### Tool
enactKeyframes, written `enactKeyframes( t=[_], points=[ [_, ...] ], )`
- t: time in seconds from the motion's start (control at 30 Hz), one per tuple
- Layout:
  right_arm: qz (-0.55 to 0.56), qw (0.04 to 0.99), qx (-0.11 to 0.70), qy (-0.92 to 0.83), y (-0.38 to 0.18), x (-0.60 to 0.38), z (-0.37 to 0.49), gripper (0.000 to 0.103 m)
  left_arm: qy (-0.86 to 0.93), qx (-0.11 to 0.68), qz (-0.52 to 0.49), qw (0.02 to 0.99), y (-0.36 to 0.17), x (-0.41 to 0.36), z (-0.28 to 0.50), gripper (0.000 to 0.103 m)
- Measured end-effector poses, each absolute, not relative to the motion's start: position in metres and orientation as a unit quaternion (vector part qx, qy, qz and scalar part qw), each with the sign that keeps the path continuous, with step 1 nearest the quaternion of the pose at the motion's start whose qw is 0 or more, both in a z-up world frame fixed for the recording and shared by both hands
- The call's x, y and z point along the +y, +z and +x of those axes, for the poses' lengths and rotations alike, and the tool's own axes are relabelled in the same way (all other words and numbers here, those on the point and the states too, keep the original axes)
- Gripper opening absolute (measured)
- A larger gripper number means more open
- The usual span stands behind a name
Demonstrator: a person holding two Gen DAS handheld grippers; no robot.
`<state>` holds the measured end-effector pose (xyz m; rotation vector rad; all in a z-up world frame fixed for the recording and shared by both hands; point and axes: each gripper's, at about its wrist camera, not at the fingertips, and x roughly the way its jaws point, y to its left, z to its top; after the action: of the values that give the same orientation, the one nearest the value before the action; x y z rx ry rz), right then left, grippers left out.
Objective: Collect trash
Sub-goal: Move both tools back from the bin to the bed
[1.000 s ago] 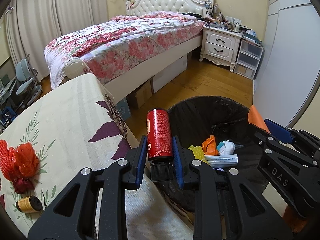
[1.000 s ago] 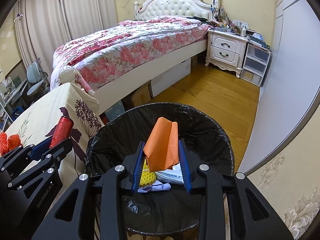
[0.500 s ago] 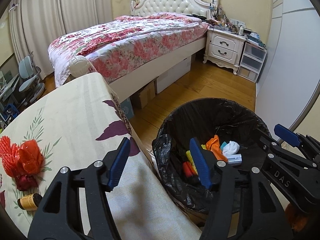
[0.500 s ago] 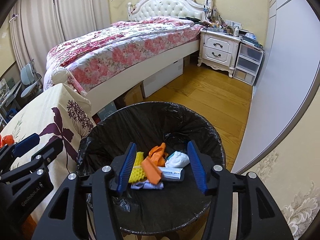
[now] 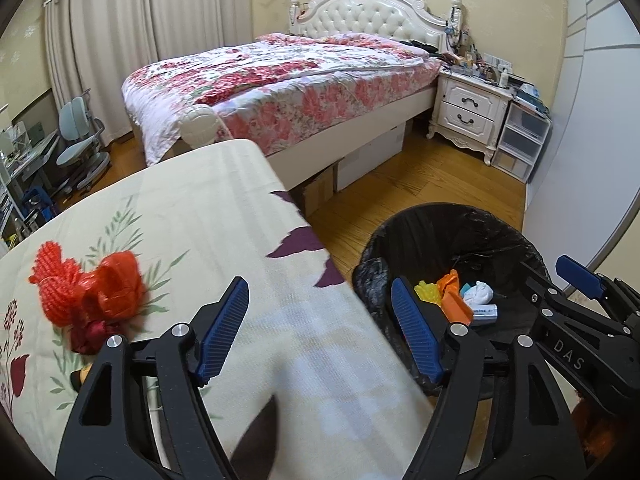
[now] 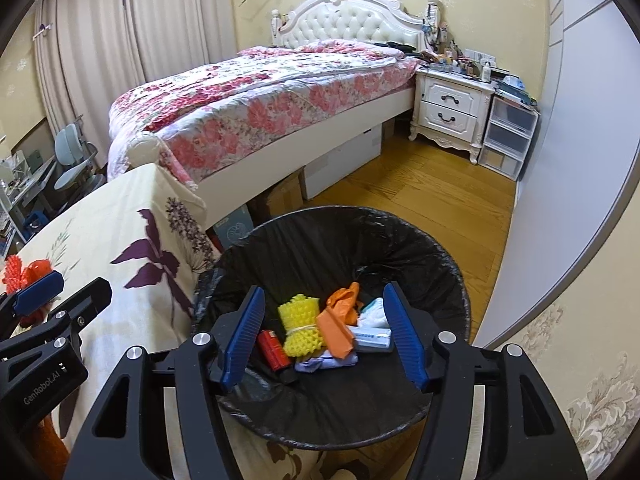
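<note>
Both claws hang empty, jaws opening: the right gripper (image 6: 326, 330) over the black-lined trash bin (image 6: 440, 264), the left gripper (image 5: 320, 326) straddling its rim beside the floral-clothed table (image 5: 192, 216). A red can (image 6: 273, 349), yellow foam netting (image 6: 299, 326) and orange wrapper (image 6: 336, 330) lie inside the bin; red mesh netting (image 5: 86, 294) sits on the table.

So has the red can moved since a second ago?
Yes. It left the left gripper, whose jaws are opening and empty, and now lies in the bin beside the yellow foam.

Red can (image 6: 273, 349) lies among trash in bin (image 6: 448, 272).
</note>
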<state>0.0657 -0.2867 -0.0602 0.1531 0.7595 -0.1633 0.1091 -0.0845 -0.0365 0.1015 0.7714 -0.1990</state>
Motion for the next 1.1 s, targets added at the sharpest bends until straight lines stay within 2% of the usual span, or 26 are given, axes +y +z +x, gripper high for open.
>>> enactKeyframes(
  t=[0.8, 1.1],
  points=[
    [-0.001, 0.918, 0.390, 0.067, -0.060, -0.135, 0.060, 0.062, 0.081, 0.404, -0.027, 0.911, -0.049, 0.114, 0.055, 0.073],
    [-0.039, 0.912, 0.396, 0.103, -0.062, -0.088, 0.052, 0.064, 0.088, 0.410, -0.035, 0.907, -0.051, 0.135, 0.057, 0.073]
  ],
)
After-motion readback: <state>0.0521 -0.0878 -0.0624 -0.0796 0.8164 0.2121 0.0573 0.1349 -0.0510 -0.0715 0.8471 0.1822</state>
